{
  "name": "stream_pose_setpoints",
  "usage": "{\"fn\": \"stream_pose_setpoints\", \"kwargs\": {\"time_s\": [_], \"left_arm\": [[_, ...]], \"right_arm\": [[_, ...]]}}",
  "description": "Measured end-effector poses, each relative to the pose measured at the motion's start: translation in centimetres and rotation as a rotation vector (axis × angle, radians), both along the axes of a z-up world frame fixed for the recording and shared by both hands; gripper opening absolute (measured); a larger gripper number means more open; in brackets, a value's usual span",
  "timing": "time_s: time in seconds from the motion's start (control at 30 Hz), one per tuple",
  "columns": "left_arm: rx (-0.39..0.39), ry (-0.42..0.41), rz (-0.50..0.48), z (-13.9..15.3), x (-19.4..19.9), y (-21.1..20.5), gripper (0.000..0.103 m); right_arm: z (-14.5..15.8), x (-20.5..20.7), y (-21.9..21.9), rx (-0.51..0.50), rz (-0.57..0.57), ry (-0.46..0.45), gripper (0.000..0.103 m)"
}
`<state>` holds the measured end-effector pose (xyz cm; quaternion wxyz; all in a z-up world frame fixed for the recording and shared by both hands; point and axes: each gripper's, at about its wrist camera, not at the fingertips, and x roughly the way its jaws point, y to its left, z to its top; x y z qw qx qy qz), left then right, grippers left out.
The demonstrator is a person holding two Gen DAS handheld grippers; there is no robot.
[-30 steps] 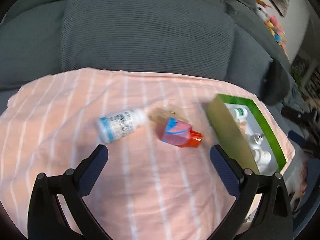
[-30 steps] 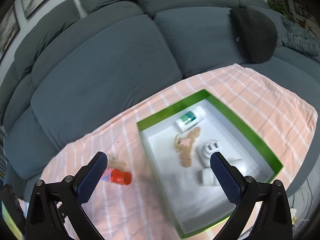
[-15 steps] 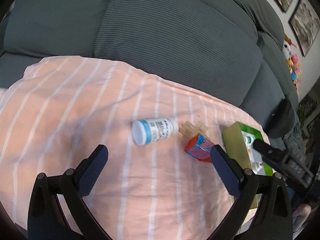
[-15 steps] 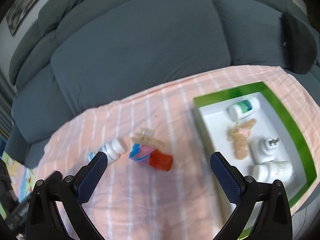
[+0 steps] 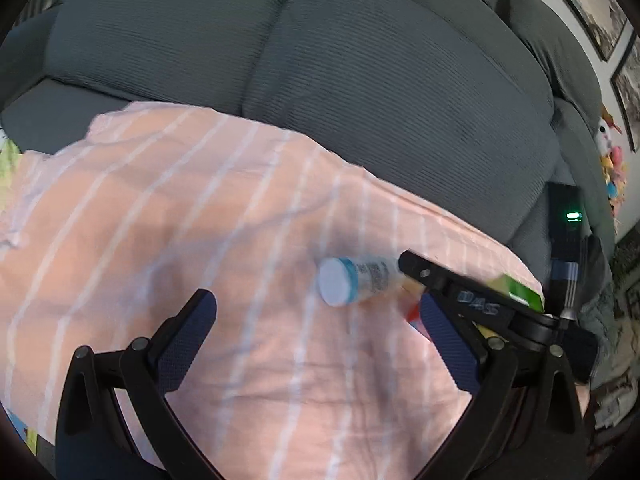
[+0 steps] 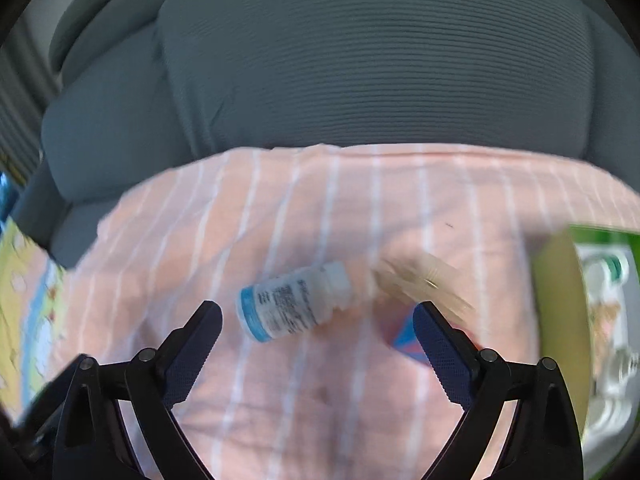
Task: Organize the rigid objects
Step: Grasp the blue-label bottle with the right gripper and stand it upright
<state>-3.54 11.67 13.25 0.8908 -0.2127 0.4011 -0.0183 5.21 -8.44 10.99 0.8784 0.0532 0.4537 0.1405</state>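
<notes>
Bottle on its side, both grippers wide open over the cloth

Left first: my left gripper [image 5: 318, 322] hovers over the peach striped cloth [image 5: 168, 216] with its jaws spread wide and nothing between them. Just ahead of it and a bit to the right I see the white bottle with the blue band [image 5: 354, 280] lying on its side on the cloth, flat base toward that camera.

From the right wrist view, my right gripper [image 6: 318, 330] is spread just as wide and also holds nothing. That bottle [image 6: 294, 302] lies between and slightly beyond its fingertips, not touching either one, cap end pointing right. Just right of the cap there's a tan thing [image 6: 420, 280] too blurred for me to name, and below it a red and blue object [image 6: 404, 334] partly hidden behind the right finger.

In the left wrist view one black finger [image 5: 452, 294] of the right gripper reaches in right next to the bottle's far end.

Far right, the green-rimmed box [image 6: 560, 304] sits on the cloth with some white items inside [image 6: 608, 364], also blurry. Grey sofa [image 6: 360, 60] fills the back.
</notes>
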Motion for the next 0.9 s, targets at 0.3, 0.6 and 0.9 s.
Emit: {"fn": "stream_pose_setpoints", "kwargs": {"time_s": [0.3,0.6,0.9], "left_arm": [[-0.022,0.015,0.073,0.2,-0.2,2.4,0.101],[-0.028,0.018,0.076,0.1,-0.2,2.7,0.101],[-0.031,0.027,0.069,-0.3,0.0,2.5,0.101]], "right_arm": [[-3.9,3.4,1.5,0.152,-0.099,0.201,0.097],[-7.5,4.6,1.8,0.235,-0.156,0.329,0.08],[-8.3,3.4,3.4,0.162,-0.078,0.294,0.059]]}}
